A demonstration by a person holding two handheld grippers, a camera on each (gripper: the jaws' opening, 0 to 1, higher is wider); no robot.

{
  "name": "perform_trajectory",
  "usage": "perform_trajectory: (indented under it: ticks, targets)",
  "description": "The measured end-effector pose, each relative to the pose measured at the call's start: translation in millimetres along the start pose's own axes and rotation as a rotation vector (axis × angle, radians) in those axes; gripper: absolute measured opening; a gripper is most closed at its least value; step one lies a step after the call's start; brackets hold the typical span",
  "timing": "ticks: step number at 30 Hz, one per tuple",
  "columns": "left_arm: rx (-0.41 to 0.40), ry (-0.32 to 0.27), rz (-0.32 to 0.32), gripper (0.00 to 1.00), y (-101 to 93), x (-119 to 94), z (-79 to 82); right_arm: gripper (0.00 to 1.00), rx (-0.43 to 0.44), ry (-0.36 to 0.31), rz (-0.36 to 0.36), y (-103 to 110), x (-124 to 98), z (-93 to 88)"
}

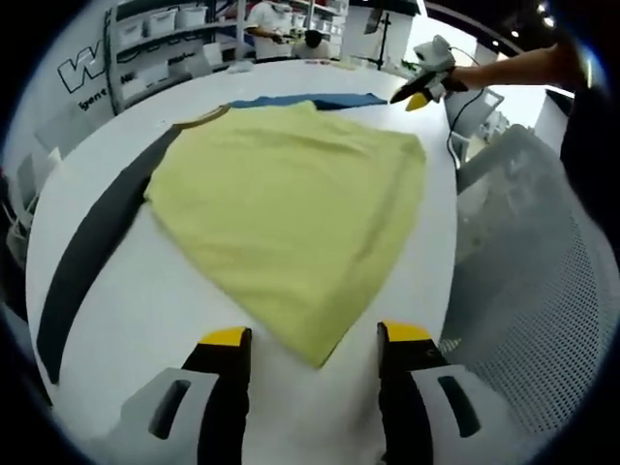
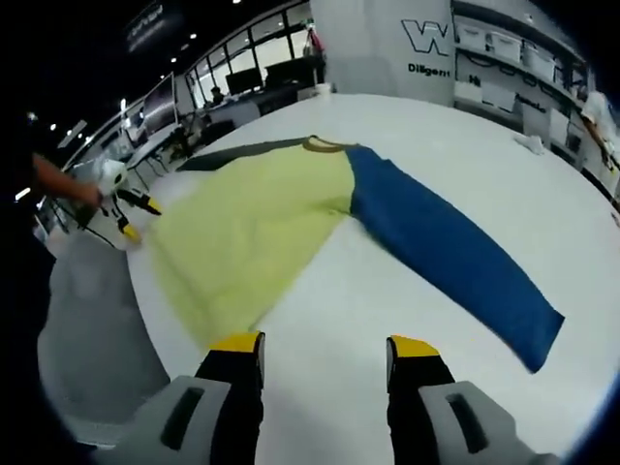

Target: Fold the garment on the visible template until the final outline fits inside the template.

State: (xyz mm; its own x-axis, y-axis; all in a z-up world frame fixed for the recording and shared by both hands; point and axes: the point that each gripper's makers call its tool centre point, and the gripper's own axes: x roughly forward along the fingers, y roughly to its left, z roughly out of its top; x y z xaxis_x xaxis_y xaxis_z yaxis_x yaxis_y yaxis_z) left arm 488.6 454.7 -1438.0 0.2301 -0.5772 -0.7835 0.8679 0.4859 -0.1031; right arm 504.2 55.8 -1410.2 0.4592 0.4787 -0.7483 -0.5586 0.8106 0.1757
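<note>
garment [image 1: 291,213] flat on table [image 1: 174,300]. l gripper [image 1: 315,339] over hem, r gripper [image 2: 325,349] above table; both jaws apart, holding nothing.

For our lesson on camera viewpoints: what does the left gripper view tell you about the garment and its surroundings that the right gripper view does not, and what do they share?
Left gripper view: the dark sleeve laid out along its length, and a mesh chair beside the white table. Right gripper view: the blue sleeve spread full length, its cuff near the table edge. Shared: the yellow body, the brown collar, the table, and each view's own jaws standing apart, empty.
</note>
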Motion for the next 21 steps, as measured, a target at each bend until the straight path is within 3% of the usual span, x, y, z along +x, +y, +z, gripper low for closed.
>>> perform_trajectory:
  ticks: [3, 8, 15, 21]
  targets:
    - [-0.021, 0.005, -0.004, 0.4, -1.9, -1.1, -2.0, 0.45, -0.024, 0.014, 0.07, 22.1, 6.8, -8.8]
    - [-0.042, -0.01, 0.0, 0.37, -1.0, -0.4, -4.2, 0.4, -0.021, 0.016, 0.174, 54.7, 16.6, -17.3]
    - [-0.111, -0.039, -0.008, 0.32, -0.4, 1.7, 1.9, 0.33, -0.043, 0.035, 0.236, 84.0, 32.3, -26.4]
    - [-0.105, -0.058, -0.016, 0.2, -1.3, 2.4, 7.2, 0.13, -0.08, 0.075, 0.29, 100.6, 37.5, -28.4]
